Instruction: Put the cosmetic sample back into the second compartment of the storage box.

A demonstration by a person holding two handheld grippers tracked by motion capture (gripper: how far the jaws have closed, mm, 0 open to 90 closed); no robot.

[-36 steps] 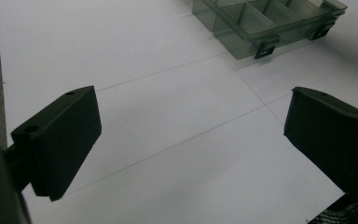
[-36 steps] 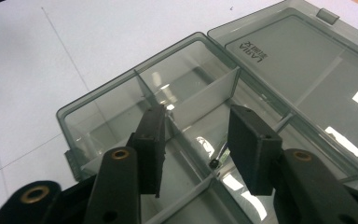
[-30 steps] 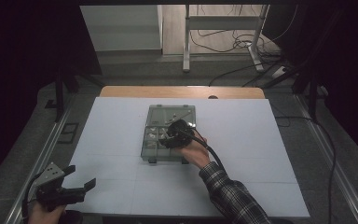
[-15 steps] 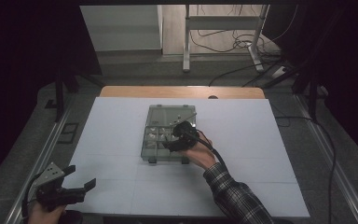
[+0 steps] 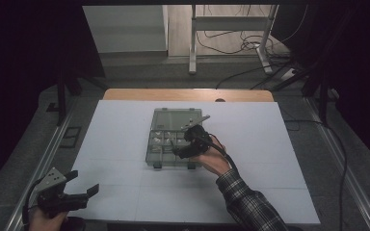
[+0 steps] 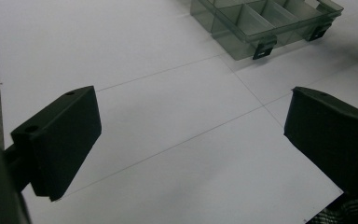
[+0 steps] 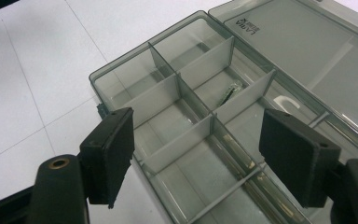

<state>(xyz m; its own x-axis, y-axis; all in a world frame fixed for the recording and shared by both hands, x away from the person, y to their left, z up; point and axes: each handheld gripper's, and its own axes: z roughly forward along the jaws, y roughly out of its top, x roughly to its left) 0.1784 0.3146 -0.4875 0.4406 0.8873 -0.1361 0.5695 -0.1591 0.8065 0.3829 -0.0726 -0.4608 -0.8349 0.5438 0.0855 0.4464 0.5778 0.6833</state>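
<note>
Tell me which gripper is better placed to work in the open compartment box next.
Right. The right gripper hovers over the compartment box, jaws just opened, nothing between them. The left gripper sits at the table's near corner, well away.

A box [image 5: 173, 139] of compartments sits at the centre of the table [image 5: 125, 125], its lid [image 5: 177, 118] laid flat toward twelve o'clock. The right claw [image 5: 183, 147] hangs over the box's four o'clock corner. The left claw [image 5: 84, 192] is well apart, above the table's seven o'clock corner. Small parts [image 7: 228, 93] lie in one middle compartment.
</note>
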